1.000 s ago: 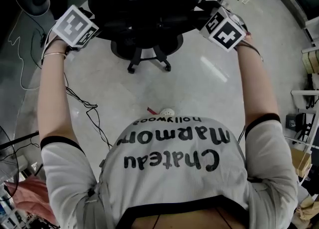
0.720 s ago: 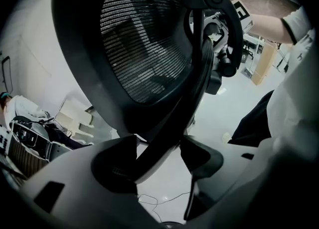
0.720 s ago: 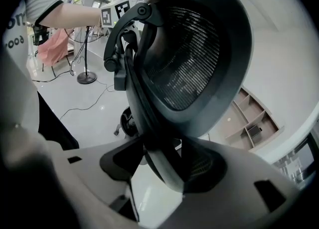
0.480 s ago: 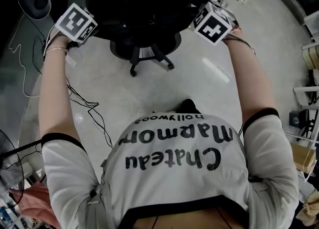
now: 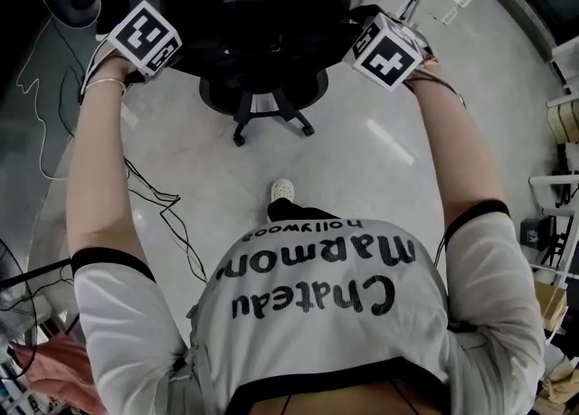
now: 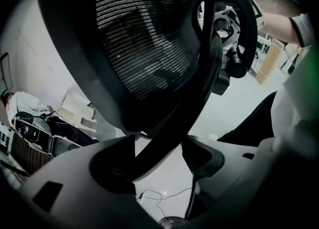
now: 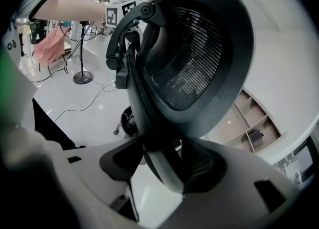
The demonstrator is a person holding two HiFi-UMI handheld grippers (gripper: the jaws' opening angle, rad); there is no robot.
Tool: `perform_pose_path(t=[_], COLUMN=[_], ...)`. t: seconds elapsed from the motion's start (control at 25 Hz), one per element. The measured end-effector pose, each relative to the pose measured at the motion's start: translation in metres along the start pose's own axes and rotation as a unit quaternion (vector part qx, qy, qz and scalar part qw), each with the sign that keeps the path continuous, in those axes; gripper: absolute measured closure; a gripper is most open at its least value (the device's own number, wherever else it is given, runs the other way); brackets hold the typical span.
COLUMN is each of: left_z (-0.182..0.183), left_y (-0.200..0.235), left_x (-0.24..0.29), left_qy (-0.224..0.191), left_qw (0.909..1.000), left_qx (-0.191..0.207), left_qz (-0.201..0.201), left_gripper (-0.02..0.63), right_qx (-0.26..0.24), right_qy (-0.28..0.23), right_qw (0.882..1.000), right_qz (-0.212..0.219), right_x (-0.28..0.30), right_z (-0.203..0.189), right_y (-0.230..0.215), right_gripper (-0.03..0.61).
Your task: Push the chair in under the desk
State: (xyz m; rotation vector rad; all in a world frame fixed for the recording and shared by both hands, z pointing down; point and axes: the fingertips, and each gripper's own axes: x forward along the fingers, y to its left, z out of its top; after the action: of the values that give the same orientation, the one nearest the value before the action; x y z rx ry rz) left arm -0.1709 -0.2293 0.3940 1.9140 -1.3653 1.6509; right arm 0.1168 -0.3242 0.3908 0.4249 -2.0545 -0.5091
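Blk mesh chair (image 5: 253,15) on floor (image 5: 362,178)

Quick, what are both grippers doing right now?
Left gripper: open, jaws just been opening, the chair frame between them.
Right gripper: closed on the chair frame.

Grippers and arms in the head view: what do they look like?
The left gripper and right gripper are pale grey moulded shells with dark jaw pads, each topped by a white cube of black square markers. The left jaws have just been opening, chair frame between them. Short white sleeves with dark trim; a thin bracelet on the left wrist.
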Motion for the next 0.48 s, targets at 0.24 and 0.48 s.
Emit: perform_pose_path(t=[0.24,0.48], left_z=[0.004,0.001], left_y=[0.026,0.056], left_x=[0.014,0.031], left_qy=[-0.024,-0.019], left_qw=[0.9996,0.9996], left_qx=[0.012,0.017], left_qz=[0.006,-0.009], left_gripper=[0.319,0.319], right_qx=[0.002,0.002], right_qy=[-0.008,-0.010], right_qw=[1.000,1.000], right_qz=[-0.017,-0.007], right_x=[0.022,0.044], right_z=[0.012,0.029], right_y=[-0.014,-0.024], right_gripper=[0.327,0.330])
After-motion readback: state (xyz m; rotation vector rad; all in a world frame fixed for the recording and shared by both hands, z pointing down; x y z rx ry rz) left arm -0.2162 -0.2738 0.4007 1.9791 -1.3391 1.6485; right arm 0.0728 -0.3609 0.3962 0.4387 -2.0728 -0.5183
